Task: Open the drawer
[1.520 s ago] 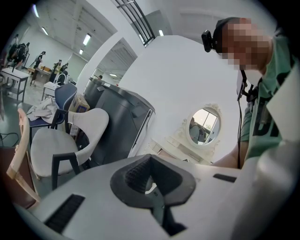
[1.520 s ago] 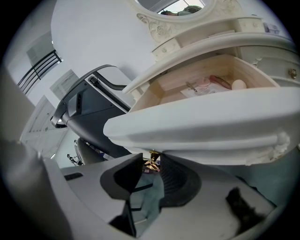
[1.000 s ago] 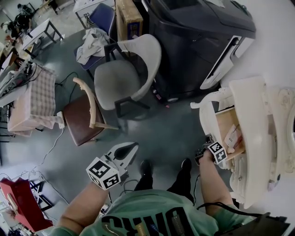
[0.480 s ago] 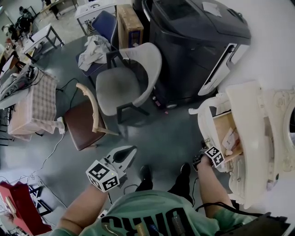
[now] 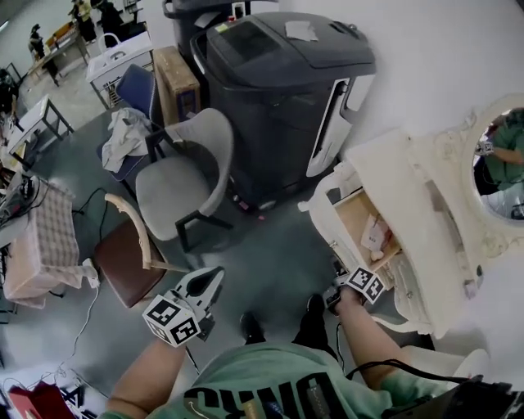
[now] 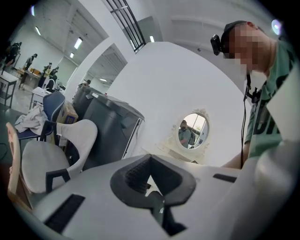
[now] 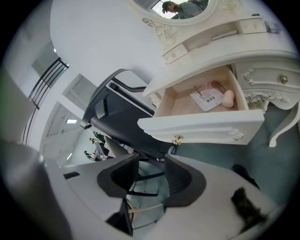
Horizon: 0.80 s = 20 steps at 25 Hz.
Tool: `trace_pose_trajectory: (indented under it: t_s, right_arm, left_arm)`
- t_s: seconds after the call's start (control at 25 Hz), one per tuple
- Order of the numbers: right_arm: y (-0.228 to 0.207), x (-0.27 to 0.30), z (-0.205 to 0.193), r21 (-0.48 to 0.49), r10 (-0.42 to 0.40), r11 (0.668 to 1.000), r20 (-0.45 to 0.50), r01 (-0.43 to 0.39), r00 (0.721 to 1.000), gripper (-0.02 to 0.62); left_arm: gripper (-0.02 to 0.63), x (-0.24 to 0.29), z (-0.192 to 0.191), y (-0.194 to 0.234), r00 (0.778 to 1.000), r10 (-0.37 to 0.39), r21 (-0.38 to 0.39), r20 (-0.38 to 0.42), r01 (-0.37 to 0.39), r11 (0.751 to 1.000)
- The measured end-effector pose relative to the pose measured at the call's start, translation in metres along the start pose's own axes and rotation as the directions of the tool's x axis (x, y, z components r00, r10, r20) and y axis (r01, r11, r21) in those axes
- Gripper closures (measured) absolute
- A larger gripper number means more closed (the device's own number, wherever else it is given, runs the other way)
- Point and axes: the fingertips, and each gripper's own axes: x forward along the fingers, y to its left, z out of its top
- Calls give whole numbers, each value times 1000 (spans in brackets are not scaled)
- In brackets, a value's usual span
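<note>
Drawer point(image 7: 206, 124) pulled out; rigid wood, likely slides easily. Grip point: small brass knob point(image 7: 176, 140). Right claw point(image 7: 152, 164) wide, empty, closing; left claw point(image 6: 150, 160) pinched together, empty.

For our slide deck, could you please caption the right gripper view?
Right gripper, jaws closing on nothing, faces the pulled-open cream drawer with papers inside, below an oval mirror.
</note>
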Motion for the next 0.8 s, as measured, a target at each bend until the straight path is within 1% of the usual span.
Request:
trace_pose_trajectory:
  t_s: [0.12, 0.24, 0.32, 0.4, 0.52, 0.64, 0.8]
  right_arm:
    - [5, -28, 24, 12, 54, 998, 53, -54, 997, 427]
    - [-6, -60, 56, 5, 82, 997, 117, -83, 990, 453]
    - [-13, -84, 80, 15, 101, 994, 172, -105, 980, 469]
    - [-18, -109, 104, 28, 123, 991, 228, -132, 966, 488]
    - [-30, -150, 135, 12, 161, 985, 291, -171, 943, 521]
    - [-49, -194, 164, -27, 208, 977, 331, -211, 920, 555]
    - [-76, -255, 199, -64, 263, 964, 376, -259, 889, 582]
  left_arm:
    - [606, 33, 2, -15, 998, -54, 23, -22, 54, 998]
    - [606, 71, 4, -40, 993, -107, 58, -44, 109, 992]
    - [606, 91, 9, -59, 988, -142, 83, -55, 147, 986]
    - [606, 111, 15, -78, 982, -175, 105, -65, 181, 978]
    - [606, 140, 21, -112, 973, -216, 133, -79, 225, 965]
    - [606, 170, 23, -156, 964, -251, 166, -85, 262, 951]
    - [606, 209, 23, -218, 946, -306, 211, -105, 322, 923]
